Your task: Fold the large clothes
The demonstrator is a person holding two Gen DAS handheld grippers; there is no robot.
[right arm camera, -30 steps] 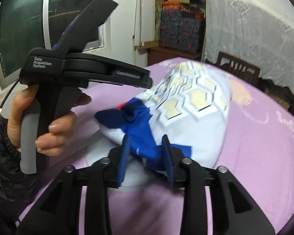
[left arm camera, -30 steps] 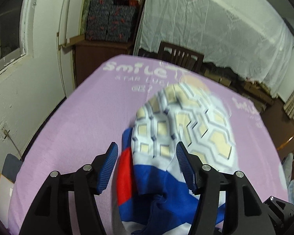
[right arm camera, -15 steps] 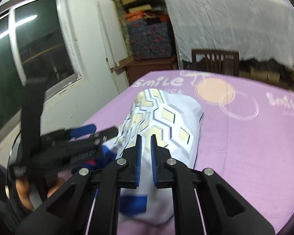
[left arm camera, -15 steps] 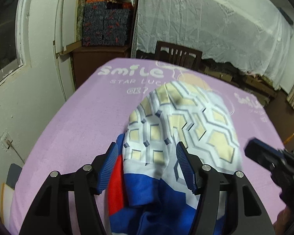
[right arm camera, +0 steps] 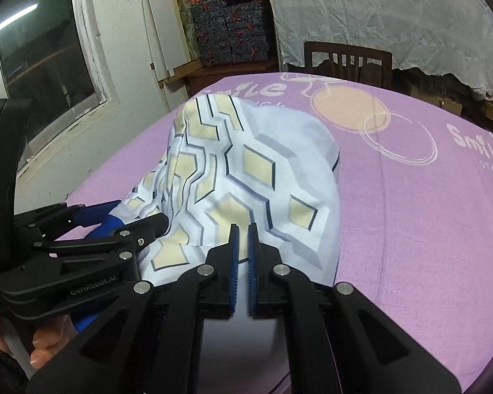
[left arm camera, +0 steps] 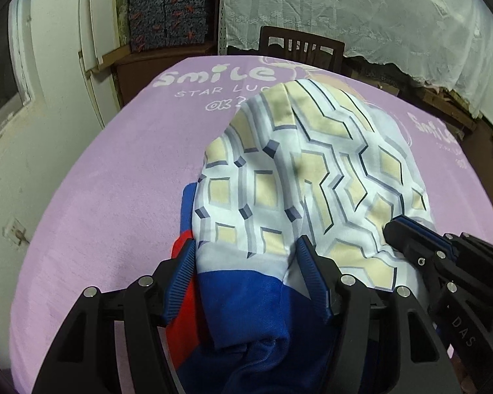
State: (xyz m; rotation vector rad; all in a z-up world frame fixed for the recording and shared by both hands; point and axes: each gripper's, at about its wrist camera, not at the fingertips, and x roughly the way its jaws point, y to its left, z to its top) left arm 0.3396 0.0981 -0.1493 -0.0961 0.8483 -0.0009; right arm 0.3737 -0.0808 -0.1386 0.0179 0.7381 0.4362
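Garment: partly folded, mid-fold, on the purple sheet.

Near edge: left gripper jaws spread wide, straddling the blue-and-patterned fold, not clamping it. Right gripper pads nearly pressed together at the patterned hem; can't tell if cloth is pinched. Blue/red layers bunched untidily underneath at the near end. Farther out the hex-print panel lies fairly flat. My read: one fold laid, squaring and further folds left.
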